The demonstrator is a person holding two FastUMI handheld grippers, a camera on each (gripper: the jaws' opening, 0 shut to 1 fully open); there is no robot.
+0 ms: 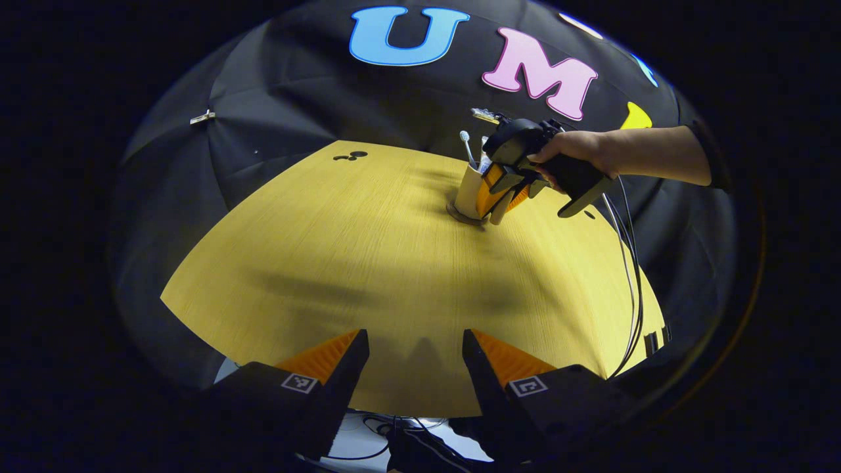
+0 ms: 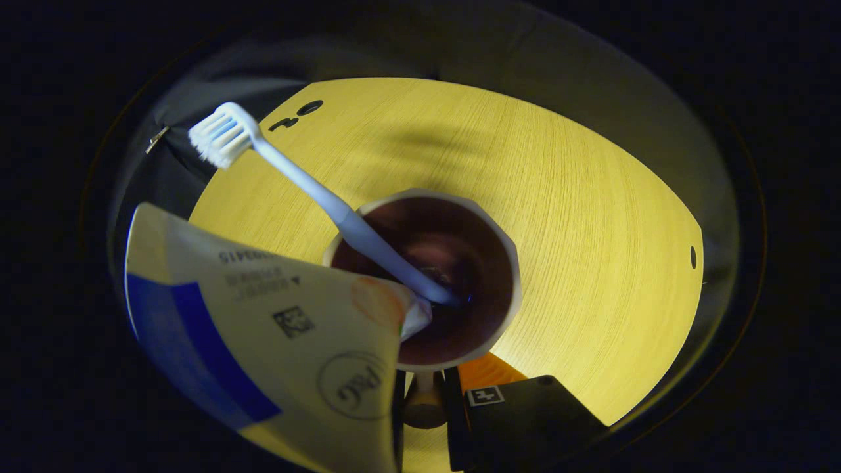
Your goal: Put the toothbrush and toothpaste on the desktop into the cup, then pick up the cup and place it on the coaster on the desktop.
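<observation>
Closest to us, the toothpaste point(image 2: 276, 328) tube leans out of the cup point(image 2: 502, 263), covering one finger of our right gripper point(image 2: 424, 394). The jaws look clamped on the cup's near handle, though we cannot be sure. Just past them the toothbrush point(image 2: 315, 190) stands inside. From afar, the cup point(image 1: 469, 192) appears seated on the coaster point(image 1: 462, 216). We should part the jaws slowly, then back straight off. Our left gripper point(image 1: 415, 358) waits with jaws apart, holding nothing, well away.
</observation>
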